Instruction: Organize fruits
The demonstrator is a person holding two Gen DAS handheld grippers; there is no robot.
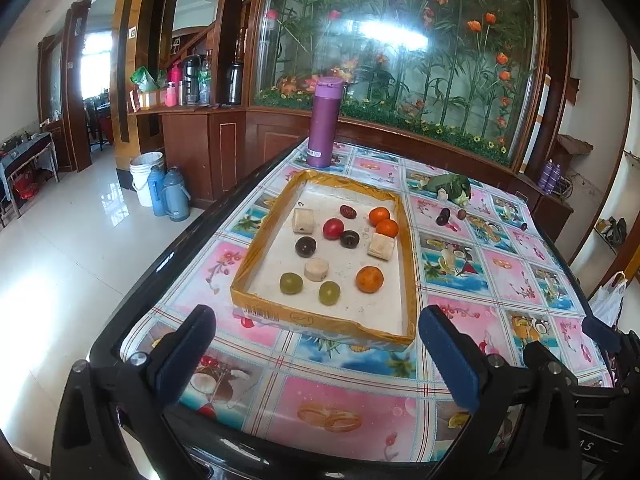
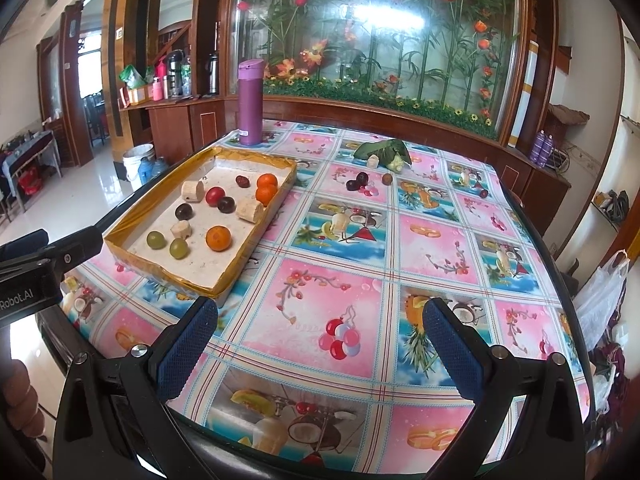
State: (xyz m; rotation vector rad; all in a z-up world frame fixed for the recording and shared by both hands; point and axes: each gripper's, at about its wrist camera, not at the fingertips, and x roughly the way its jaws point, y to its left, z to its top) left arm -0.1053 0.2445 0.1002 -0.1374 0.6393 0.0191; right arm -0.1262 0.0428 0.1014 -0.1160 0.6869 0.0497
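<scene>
While both claws hang spread apart and empty over the near edge of the surface, I see my left claw facing the yellow-rimmed tray, and my right claw over bare tablecloth. Inside the tray lie oranges, green fruits, a red one and pale chunks. Beyond it, dark fruits sit loose near a leafy vegetable and a purple flask.

Somebody's living/dining room at home

Flowery oilcloth on the table, big glass panel with fake flowers and bamboo across the top, thermos flasks on a wooden shelf upper left, shiny tile floor at left.
</scene>
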